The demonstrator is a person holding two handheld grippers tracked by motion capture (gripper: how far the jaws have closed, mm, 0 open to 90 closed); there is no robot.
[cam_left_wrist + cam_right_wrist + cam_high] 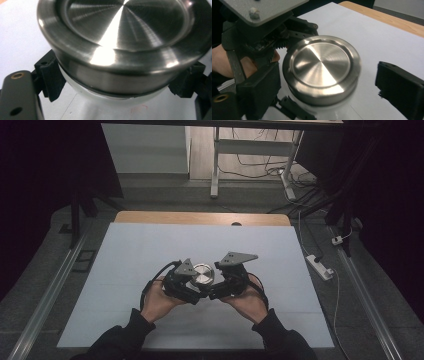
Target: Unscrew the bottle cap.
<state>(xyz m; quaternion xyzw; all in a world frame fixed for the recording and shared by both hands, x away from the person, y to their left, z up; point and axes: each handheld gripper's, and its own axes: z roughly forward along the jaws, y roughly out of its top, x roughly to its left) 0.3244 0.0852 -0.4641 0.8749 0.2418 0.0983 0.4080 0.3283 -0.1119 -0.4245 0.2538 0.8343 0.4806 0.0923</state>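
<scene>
steel-lidded jar (202,274) | clenched in left hand-held gripper (192,287) | right hand-held gripper (216,289) released, alongside

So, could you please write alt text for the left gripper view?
A round metal lid on a white container is clamped between the left gripper's two black jaws, above the white table cover.
</scene>
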